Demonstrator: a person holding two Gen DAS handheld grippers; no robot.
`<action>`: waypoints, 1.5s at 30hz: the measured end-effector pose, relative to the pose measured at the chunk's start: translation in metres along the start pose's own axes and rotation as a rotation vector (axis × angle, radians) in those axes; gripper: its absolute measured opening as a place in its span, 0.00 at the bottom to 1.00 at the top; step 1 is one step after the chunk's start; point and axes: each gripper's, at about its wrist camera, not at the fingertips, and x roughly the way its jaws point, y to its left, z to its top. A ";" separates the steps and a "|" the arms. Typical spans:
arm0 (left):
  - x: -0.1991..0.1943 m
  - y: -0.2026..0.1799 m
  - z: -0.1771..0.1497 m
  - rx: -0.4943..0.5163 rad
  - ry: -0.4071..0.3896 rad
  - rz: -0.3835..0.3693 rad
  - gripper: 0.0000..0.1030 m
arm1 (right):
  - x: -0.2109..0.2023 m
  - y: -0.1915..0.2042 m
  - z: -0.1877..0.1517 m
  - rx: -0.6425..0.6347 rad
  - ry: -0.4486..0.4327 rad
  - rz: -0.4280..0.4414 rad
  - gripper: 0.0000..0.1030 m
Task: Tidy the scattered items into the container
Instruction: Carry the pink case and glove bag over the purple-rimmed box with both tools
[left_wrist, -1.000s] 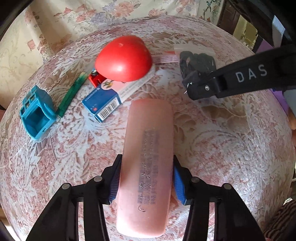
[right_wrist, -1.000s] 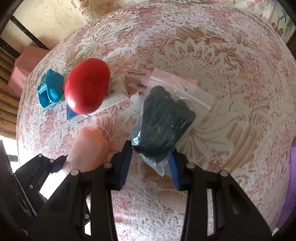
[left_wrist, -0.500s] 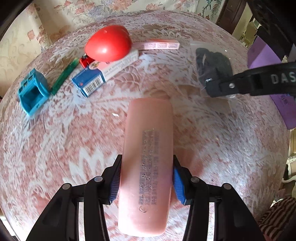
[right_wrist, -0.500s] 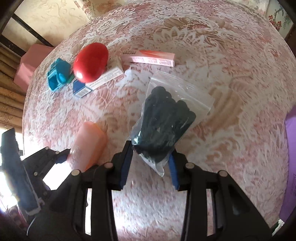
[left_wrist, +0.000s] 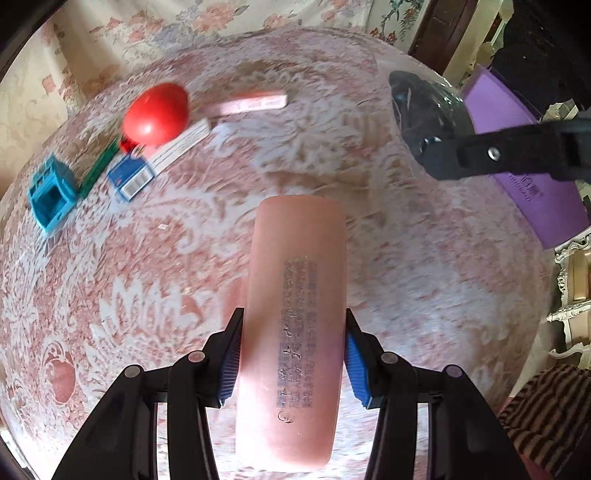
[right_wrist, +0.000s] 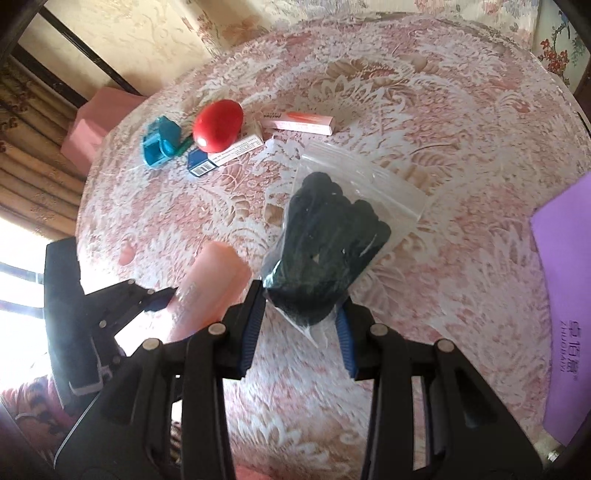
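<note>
Both grippers are carrying something right now. The left gripper (left_wrist: 291, 360) is clamping a long pink case (left_wrist: 295, 317) between its blue pads and holding it up over the near half of the table (right_wrist: 424, 110). The right gripper (right_wrist: 299, 325) is pinching the lower end of a clear zip bag with dark contents (right_wrist: 328, 236), which is hanging above the table's right side.

The purple container (right_wrist: 565, 295) is sitting at the right edge of the table; only its flat purple side is showing, so I cannot tell what is lying inside it, if anything.

Several scattered items are lying bunched together toward the far left edge: a red egg-shaped thing (right_wrist: 218, 125) resting on a blue-and-white box (right_wrist: 225, 155), a teal plastic piece (right_wrist: 160, 146) just beside them, a green strip (left_wrist: 98, 168) between the teal piece and the box, and a slim pink box (right_wrist: 299, 122) a little to the right of the red one.

So, as I judge it, two items are in hand and not yet in the container, and at least five more are waiting on the table. The tidying looks far from complete.
</note>
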 end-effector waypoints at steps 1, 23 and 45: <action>-0.004 -0.005 -0.001 -0.005 -0.012 -0.002 0.48 | -0.009 -0.004 -0.002 -0.008 -0.010 0.001 0.39; -0.040 -0.176 0.142 0.120 -0.169 -0.111 0.48 | -0.161 -0.202 -0.016 0.167 -0.269 0.014 0.39; 0.065 -0.337 0.238 0.079 0.160 -0.218 0.47 | -0.122 -0.375 -0.044 0.172 0.078 -0.090 0.39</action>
